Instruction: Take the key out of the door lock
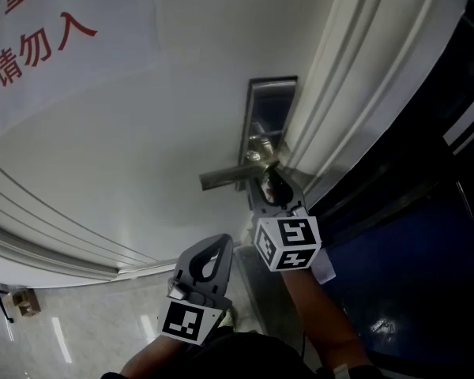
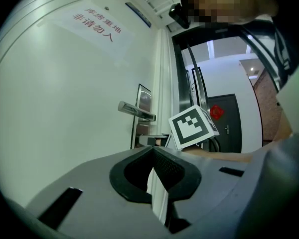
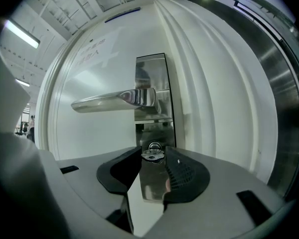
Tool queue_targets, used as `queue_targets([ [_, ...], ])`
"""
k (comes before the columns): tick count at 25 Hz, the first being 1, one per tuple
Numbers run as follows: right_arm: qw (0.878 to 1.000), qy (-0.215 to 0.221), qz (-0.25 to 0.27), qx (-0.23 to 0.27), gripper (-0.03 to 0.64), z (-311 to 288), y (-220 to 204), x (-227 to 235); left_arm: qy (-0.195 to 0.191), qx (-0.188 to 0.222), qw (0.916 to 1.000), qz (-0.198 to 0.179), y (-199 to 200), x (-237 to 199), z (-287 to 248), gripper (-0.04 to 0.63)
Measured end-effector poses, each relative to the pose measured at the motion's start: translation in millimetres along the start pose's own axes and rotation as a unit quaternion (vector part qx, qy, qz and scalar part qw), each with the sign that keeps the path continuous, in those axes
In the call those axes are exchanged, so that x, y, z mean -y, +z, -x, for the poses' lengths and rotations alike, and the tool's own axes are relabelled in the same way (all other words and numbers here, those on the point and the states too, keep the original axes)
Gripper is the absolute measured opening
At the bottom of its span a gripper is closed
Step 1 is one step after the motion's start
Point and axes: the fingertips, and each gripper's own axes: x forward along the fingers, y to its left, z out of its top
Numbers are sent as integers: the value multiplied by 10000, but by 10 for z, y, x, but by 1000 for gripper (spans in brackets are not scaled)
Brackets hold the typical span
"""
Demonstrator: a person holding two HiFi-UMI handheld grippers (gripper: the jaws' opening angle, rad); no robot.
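Note:
A small silver key (image 3: 152, 154) sticks out of the steel lock plate (image 3: 152, 73) below the lever handle (image 3: 114, 99) of a white door (image 1: 142, 133). My right gripper (image 3: 153, 151) is open, its two jaws on either side of the key's head without clamping it. In the head view the right gripper (image 1: 270, 181) sits just under the handle (image 1: 229, 176) and hides the key. My left gripper (image 1: 209, 267) hangs lower and away from the door, shut and empty; its closed jaws (image 2: 152, 151) point toward the handle (image 2: 136, 111).
The white ribbed door frame (image 1: 355, 77) runs beside the lock plate, with a dark glossy panel (image 1: 411, 243) to its right. A notice with red characters (image 1: 31, 30) is on the door. A tiled floor (image 1: 71, 330) shows at the lower left.

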Motion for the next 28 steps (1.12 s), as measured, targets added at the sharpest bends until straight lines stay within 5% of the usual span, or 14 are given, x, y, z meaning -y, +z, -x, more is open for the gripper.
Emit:
queue_targets([
  [28,9997,-145,173,1,138,295,-43,-27,-19,20,10000,-9,5,177,73,5],
])
